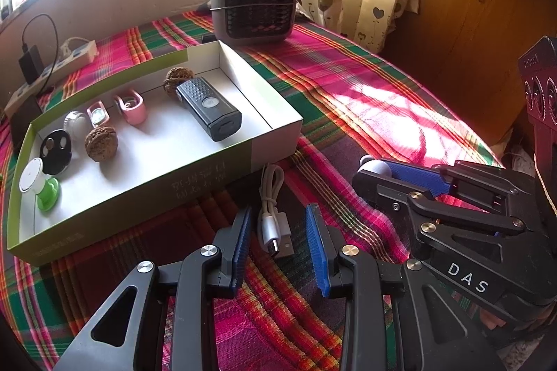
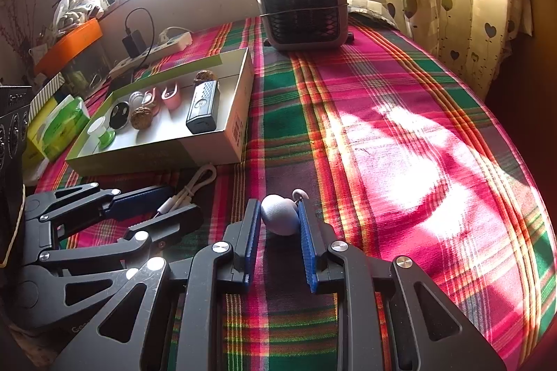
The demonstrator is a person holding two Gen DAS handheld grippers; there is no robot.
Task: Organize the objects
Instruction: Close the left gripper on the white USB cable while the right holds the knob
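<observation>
We see a plaid cloth [image 2: 348, 113] in pink and green, sunlit under a window. The left gripper [image 1: 282, 231] stands apart around a coiled white cable [image 1: 273, 214], its pads clear of it. The right gripper [image 2: 280, 221] straddles a smooth pale ball [image 2: 280, 219]; we cannot tell whether it pinches. A cardboard box [image 1: 271, 134] holds a ribbed black torch [image 1: 209, 109] and wrinkled walnuts [image 1: 101, 144]; smaller pieces blur.

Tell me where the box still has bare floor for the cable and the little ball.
The white box has bare floor along its near wall, in front of the walnut and beside the black flashlight, plus the far right corner. The left end is crowded, near the green-based stand and black disc.
</observation>
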